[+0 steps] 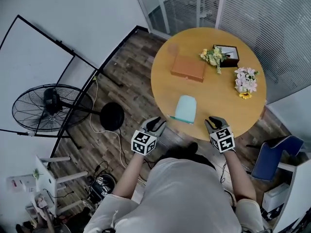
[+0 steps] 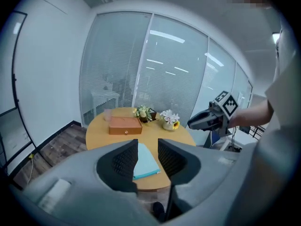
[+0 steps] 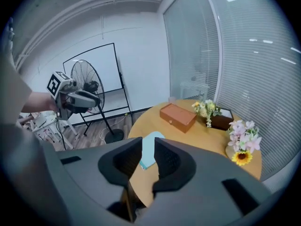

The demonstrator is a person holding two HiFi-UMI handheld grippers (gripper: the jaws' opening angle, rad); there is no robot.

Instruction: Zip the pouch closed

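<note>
A light blue pouch (image 1: 185, 108) lies flat near the front edge of the round wooden table (image 1: 218, 98), with a darker teal strip along its near side. Both grippers hang in the air off the table edge, apart from the pouch. My left gripper (image 1: 156, 125) is to the pouch's lower left, its jaws apart and empty. My right gripper (image 1: 213, 124) is to the lower right, with a narrower gap and nothing in it. In the left gripper view the pouch (image 2: 145, 163) shows beyond the open jaws (image 2: 148, 145). In the right gripper view the pouch (image 3: 149, 149) lies beyond the jaws (image 3: 147, 142).
On the table behind the pouch are a brown wooden box (image 1: 188, 68), a bunch of yellow flowers by a dark tray (image 1: 226, 55) and a pink bouquet (image 1: 246, 80). A standing fan (image 1: 48, 106) and a blue chair (image 1: 274, 157) flank the table.
</note>
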